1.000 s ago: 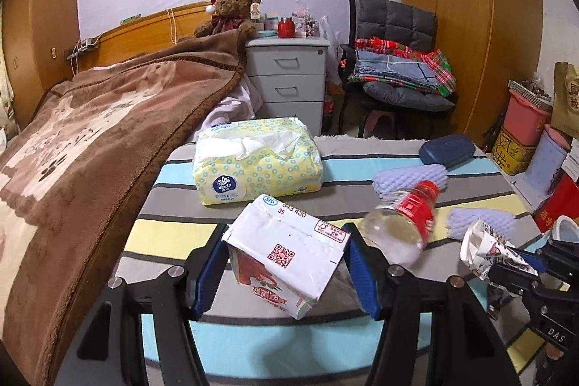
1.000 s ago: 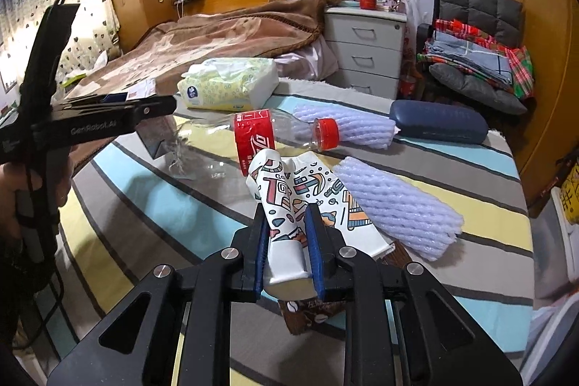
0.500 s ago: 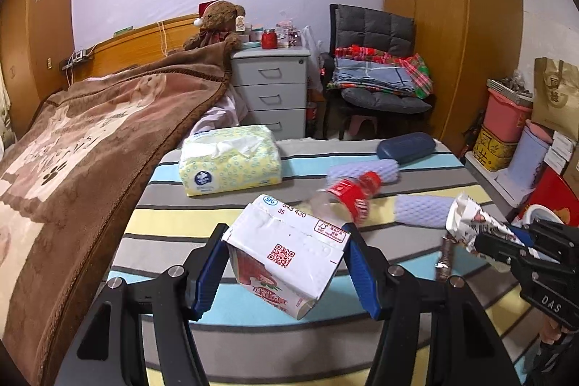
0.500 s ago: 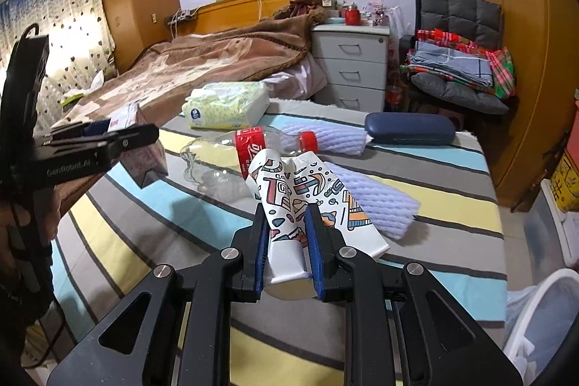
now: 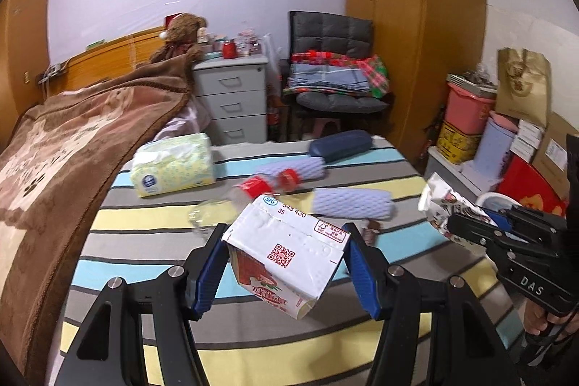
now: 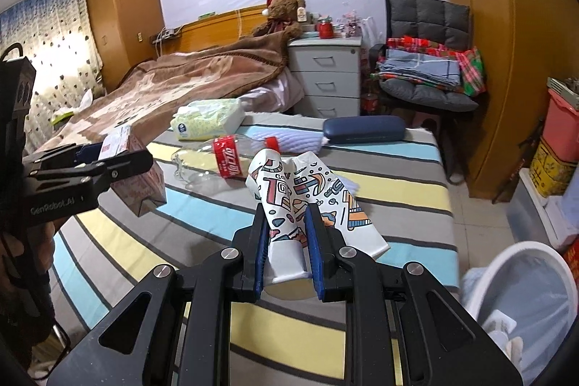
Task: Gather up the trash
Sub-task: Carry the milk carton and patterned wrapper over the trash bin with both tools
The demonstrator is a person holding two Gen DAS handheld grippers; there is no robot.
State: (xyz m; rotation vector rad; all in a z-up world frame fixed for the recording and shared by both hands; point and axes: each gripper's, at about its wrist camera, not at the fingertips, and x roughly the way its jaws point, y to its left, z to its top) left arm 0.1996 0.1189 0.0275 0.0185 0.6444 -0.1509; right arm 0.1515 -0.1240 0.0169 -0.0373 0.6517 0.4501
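My left gripper (image 5: 286,241) is shut on a crushed white and red drink carton (image 5: 286,255), held above the striped table (image 5: 144,241). My right gripper (image 6: 287,212) is shut on a crumpled paper cup with colourful drawings (image 6: 307,198), also lifted over the table. In the left wrist view that cup (image 5: 445,205) shows at the right edge; in the right wrist view the carton (image 6: 137,176) shows at the left. An empty clear bottle with a red label (image 6: 220,158) lies on the table. A white bin with a liner (image 6: 521,295) stands low at the right.
On the table lie a yellow tissue pack (image 5: 173,165), two purple foam sleeves (image 5: 351,205), and a dark blue case (image 5: 340,141). A bed with a brown blanket (image 5: 72,140) borders the left. Boxes and pink bins (image 5: 466,107) crowd the right wall.
Both grippers drew back and rose with their loads, so the table objects look smaller and farther. The white bin has come into the right wrist view at lower right.
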